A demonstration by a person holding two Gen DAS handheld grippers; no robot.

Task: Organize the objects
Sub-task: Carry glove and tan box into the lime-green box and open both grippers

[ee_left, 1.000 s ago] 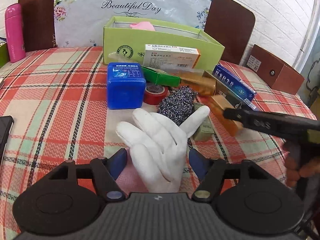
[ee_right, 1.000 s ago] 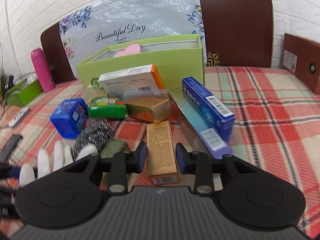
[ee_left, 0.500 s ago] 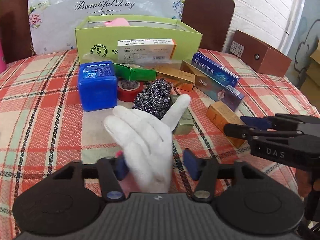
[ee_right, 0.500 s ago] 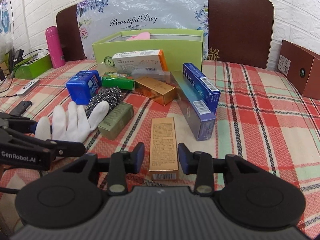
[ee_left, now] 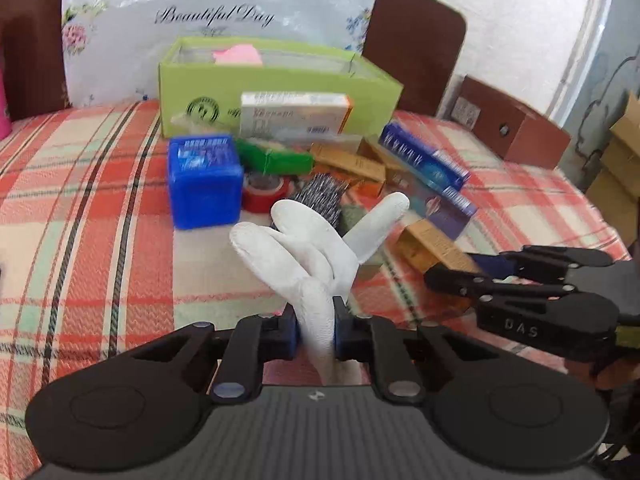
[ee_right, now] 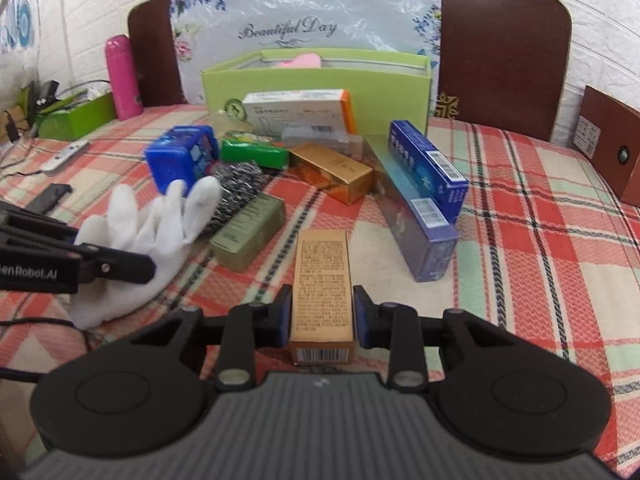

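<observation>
Left wrist view: left gripper (ee_left: pixel 314 326) pinches the cuff of a limp white fabric glove (ee_left: pixel 308 248); right gripper (ee_right: pixel 322 316) straddles a tan carton (ee_right: pixel 323 280), pads close on its sides, contact uncertain.

Ahead of the left gripper, past the glove's splayed fingers: a glossy blue cube box (ee_left: pixel 204 180), a red tape roll (ee_left: pixel 266 192) and a wiry steel scourer (ee_left: pixel 322 198). Ahead-left of the right gripper lies a matte olive box (ee_right: pixel 248 232); ahead-right, two long blue cartons (ee_right: pixel 424 196) are stacked; behind the clutter stands an open green cardboard box (ee_right: pixel 316 80). All rest on a checked cloth (ee_right: pixel 520 220).
</observation>
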